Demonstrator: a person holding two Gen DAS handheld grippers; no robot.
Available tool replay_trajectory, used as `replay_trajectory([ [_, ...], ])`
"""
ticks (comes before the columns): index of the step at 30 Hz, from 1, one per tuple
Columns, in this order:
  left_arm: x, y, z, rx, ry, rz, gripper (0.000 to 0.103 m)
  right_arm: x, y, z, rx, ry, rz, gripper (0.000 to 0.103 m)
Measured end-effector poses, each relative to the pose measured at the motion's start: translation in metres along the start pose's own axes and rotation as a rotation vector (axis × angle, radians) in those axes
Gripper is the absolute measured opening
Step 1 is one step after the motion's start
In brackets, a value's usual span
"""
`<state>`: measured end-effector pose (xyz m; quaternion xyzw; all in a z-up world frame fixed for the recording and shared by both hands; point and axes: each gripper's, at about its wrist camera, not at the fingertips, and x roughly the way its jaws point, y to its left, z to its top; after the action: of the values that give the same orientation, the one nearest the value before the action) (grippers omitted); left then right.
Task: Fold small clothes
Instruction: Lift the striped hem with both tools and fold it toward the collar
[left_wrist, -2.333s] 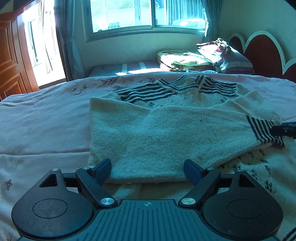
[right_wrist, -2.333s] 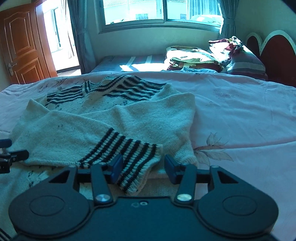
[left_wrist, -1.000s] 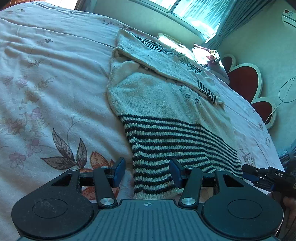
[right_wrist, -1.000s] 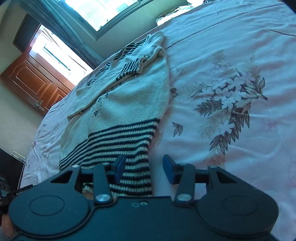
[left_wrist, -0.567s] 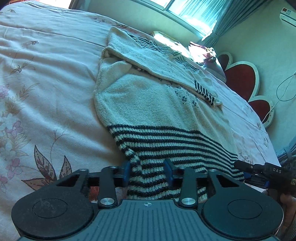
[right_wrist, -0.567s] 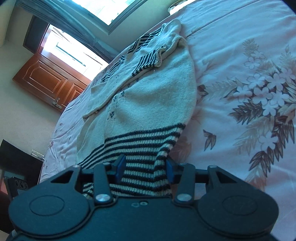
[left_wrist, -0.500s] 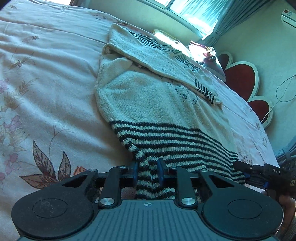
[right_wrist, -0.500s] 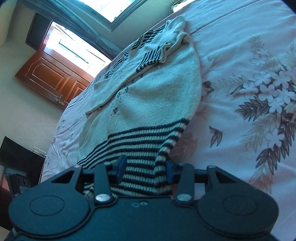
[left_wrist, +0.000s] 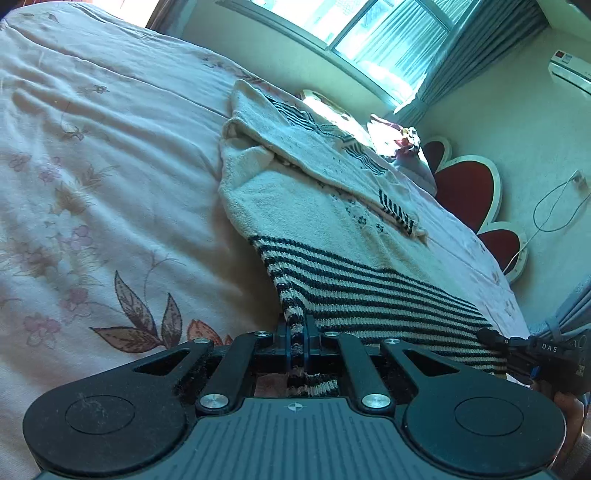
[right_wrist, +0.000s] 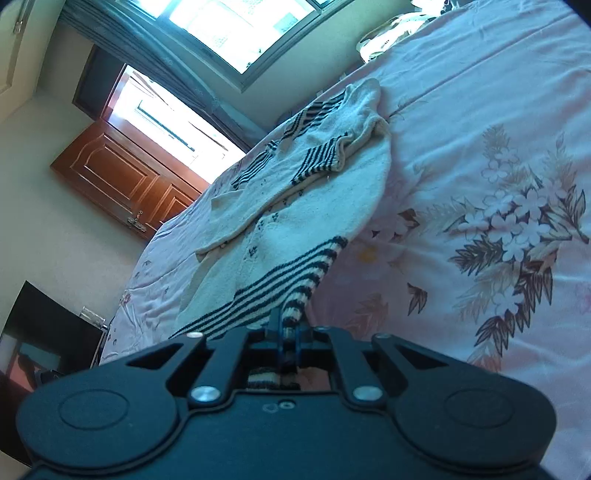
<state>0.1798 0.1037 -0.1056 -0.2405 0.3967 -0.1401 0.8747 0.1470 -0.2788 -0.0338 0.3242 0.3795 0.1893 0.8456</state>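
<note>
The sweater (left_wrist: 332, 206) lies spread on the bed (left_wrist: 92, 177), running from the lower middle of my left wrist view up toward the upper middle, its cream body in the centre and its black-and-cream striped hem (left_wrist: 369, 295) nearest the camera. One sleeve is folded across the chest, its striped cuff (left_wrist: 397, 212) resting on the cream knit right of centre. My left tool (left_wrist: 297, 341) is clenched on the hem's left corner, the striped knit bunched into a narrow ridge between the two pads and a bit of it poking out behind them. In the right wrist view the sweater (right_wrist: 295, 206) stretches from the lower centre to the upper middle, and my right tool (right_wrist: 290, 341) is likewise clamped on the hem's right corner (right_wrist: 295, 306), which is pulled into a tight point rising off the bedspread. The right tool also shows at the lower right edge of the left view, touching the far end of the hem. Around the garment the pink bedspread carries a floral print (right_wrist: 517, 229). Beyond it I see a red heart-shaped headboard (left_wrist: 465, 192) at the right, a window with teal curtains (left_wrist: 406, 40) at the top, and a wooden door (right_wrist: 122, 181) at the left of the right view.
</note>
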Motion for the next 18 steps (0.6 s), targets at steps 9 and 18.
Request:
replay_trajectory([
  [9,0.011,0.010,-0.008,-0.019,0.030,0.015,0.006,0.018,-0.014,-0.013,0.065,0.031,-0.058,0.006],
  [18,-0.006,-0.011,0.008,0.106,-0.024,0.061,0.006,0.005,0.007,0.008,0.003,-0.021,-0.054,0.006],
])
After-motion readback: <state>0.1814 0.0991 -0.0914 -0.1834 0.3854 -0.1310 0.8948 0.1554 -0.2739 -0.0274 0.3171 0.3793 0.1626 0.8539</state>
